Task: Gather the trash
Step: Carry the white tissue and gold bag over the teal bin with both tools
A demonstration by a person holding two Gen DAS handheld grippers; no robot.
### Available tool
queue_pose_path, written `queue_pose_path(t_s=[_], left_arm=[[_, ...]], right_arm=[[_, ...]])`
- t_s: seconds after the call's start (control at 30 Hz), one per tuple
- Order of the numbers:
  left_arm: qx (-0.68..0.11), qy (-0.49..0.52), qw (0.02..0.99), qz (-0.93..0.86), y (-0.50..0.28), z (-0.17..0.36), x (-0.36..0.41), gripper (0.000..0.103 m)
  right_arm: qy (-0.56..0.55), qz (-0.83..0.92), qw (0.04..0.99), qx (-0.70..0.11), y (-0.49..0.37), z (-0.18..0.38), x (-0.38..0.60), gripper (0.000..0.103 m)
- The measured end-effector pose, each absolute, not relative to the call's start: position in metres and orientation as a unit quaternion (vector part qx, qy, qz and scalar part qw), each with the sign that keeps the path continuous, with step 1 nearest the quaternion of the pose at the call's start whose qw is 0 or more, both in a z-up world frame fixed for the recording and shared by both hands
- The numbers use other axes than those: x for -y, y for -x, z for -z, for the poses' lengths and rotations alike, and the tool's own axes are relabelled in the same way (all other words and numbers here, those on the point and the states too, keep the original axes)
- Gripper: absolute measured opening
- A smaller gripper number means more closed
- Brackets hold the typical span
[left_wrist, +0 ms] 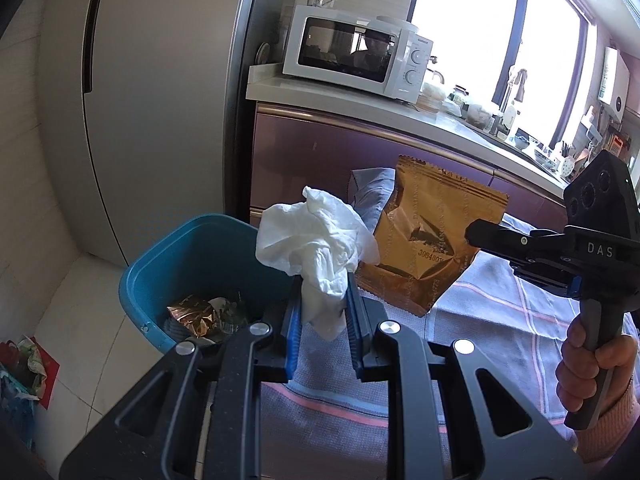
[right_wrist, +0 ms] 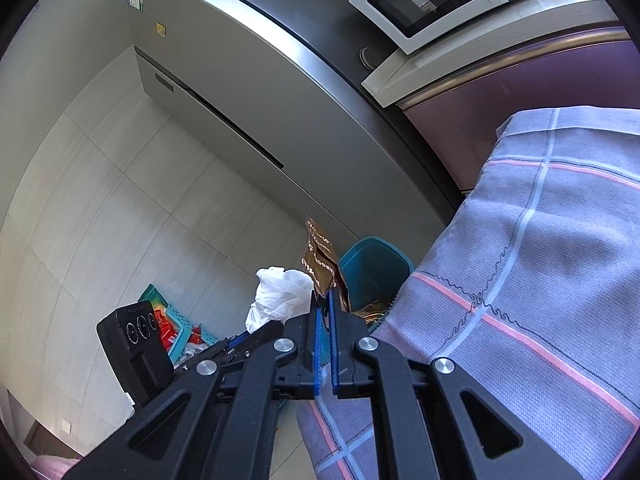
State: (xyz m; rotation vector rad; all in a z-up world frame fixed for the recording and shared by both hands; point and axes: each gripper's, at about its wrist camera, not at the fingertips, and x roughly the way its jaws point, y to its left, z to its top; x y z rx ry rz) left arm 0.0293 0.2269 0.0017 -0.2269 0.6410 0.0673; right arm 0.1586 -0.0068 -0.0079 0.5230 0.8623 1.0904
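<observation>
My left gripper [left_wrist: 323, 280] is shut on a crumpled white tissue [left_wrist: 316, 240], held just right of the blue trash bin [left_wrist: 160, 264]. The bin holds a gold wrapper and other scraps [left_wrist: 196, 314]. My right gripper [left_wrist: 474, 236] is shut on a gold snack wrapper [left_wrist: 432, 236], held above the table's left end. In the right wrist view, the right gripper [right_wrist: 325, 296] pinches the brown side of the wrapper [right_wrist: 320, 258], with the tissue [right_wrist: 276, 296] and the left gripper [right_wrist: 256, 332] to its left and the bin [right_wrist: 372, 272] beyond.
The table wears a lilac checked cloth [left_wrist: 500, 320]. A fridge [left_wrist: 160, 100] stands behind the bin, a microwave [left_wrist: 356, 52] on the counter [left_wrist: 440, 120]. A teal basket of clutter [right_wrist: 176, 324] sits on the tiled floor.
</observation>
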Motion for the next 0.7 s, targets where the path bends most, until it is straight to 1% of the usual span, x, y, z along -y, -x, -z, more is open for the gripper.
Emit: queue_pose_path(t_s=[0.7], left_arm=[[-0.316, 0.119, 0.939, -0.065, -0.034, 0.002, -0.258, 0.02]], right_arm=[[-0.232, -0.505, 0.723, -0.411, -0.172, 0.014, -0.03, 0.003]])
